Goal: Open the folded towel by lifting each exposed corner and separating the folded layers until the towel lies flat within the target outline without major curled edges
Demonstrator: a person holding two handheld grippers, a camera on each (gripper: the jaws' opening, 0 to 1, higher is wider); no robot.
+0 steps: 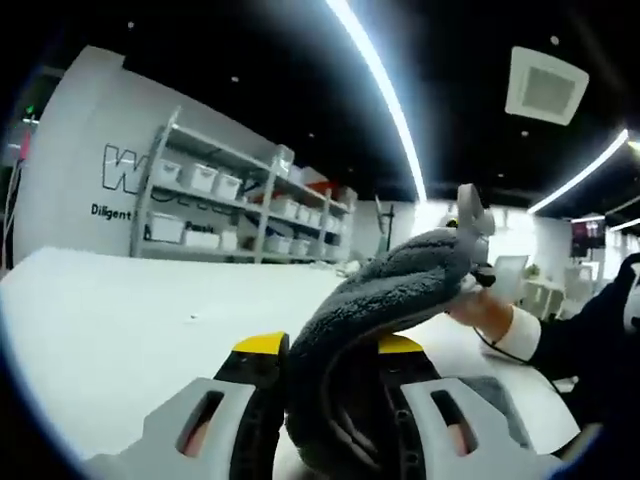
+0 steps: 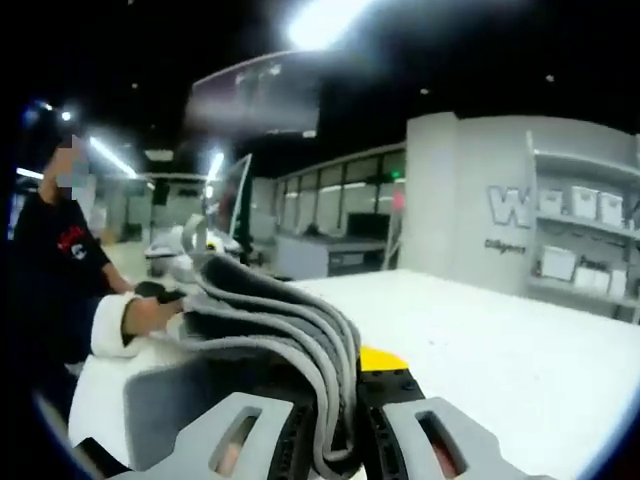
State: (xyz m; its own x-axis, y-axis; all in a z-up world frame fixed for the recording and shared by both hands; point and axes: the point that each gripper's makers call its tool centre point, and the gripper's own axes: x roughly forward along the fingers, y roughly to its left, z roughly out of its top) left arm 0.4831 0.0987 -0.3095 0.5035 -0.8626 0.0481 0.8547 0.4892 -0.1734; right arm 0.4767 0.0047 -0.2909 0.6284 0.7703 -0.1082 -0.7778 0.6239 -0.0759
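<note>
While most of the grey towel (image 1: pixel 385 300) bunched up in front of the lens, the left gripper (image 1: pixel 335 385) was clenched on it, its yellow-tipped jaws pressing the fabric from either side, and the cloth hid the jaws' inner faces. The towel arched up off the white table (image 1: pixel 120 330) toward the other gripper (image 1: pixel 470 225), whose grey tip showed above the far end of the cloth; how that tip gripped could not be made out there. A person's hand (image 1: pixel 485 310) with a white cuff held that tool, the dark sleeve cut off at the picture's edge. In the right gripper view, the right gripper (image 2: pixel 345 420) pinched several stacked layers of the towel (image 2: pixel 290 320), whose folded edges ran down between the jaws; one yellow pad showed, the other was covered by cloth. A hand (image 2: pixel 140 315) at the towel's far end wrapped around a dark handle. On the grey wall (image 2: pixel 470 230) behind the shelving (image 1: pixel 240 205) of white bins, large letters began with "W" and small writing beneath began "Diligent"; the rest was blocked or too blurred to read.
</note>
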